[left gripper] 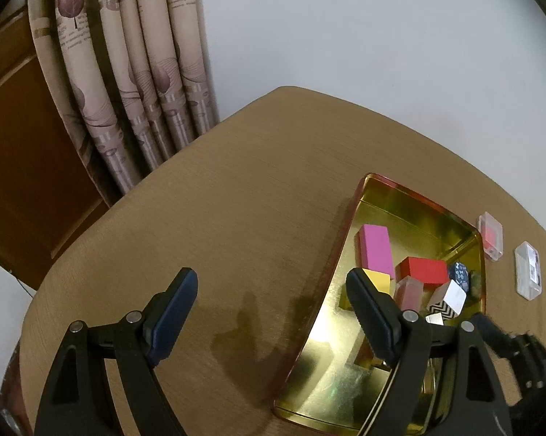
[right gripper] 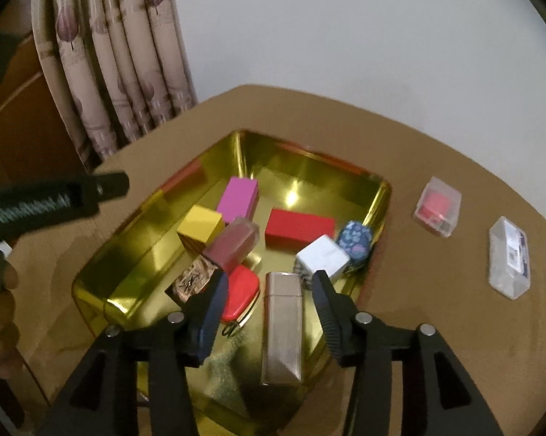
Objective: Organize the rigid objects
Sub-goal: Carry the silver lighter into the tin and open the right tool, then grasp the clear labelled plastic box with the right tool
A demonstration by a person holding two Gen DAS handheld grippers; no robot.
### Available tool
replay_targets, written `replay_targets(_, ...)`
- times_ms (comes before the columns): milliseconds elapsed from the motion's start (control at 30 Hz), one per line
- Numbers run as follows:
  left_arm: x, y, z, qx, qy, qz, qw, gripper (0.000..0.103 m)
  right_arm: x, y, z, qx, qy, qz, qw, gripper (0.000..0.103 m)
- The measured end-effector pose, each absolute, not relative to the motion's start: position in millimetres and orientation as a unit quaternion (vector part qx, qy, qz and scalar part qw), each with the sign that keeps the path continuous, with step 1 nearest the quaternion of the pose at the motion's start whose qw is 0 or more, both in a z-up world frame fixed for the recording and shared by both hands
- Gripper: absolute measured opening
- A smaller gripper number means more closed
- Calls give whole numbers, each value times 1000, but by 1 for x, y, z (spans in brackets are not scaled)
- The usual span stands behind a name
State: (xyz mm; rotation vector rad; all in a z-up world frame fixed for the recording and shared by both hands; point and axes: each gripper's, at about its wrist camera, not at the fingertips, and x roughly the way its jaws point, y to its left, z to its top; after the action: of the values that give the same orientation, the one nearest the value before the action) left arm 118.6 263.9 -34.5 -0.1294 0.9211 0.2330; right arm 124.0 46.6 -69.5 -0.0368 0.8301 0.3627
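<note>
Gold tray (right gripper: 376, 196) on table (right gripper: 436, 290), holding pink block (right gripper: 236, 198), red block (right gripper: 298, 227) and silver case (right gripper: 283, 330). Right gripper (right gripper: 269, 312) spread wide over the case, possibly not touching. Left gripper (left gripper: 269, 312) released, empty.

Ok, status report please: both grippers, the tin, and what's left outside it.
Left gripper open, empty, beside gold tin. Right gripper open above silver case in tin. Two clear plastic boxes on table, nothing blocking.
</note>
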Motion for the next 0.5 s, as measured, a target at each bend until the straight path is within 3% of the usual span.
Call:
replay_targets(400, 117, 260, -37, -57, 449, 105, 886, 82, 136, -66, -65, 4, 399, 52, 915, 55)
replay_targets(500, 117, 260, -37, -58, 451, 103, 885, 82, 144, -100, -68, 13, 402, 8, 916, 66)
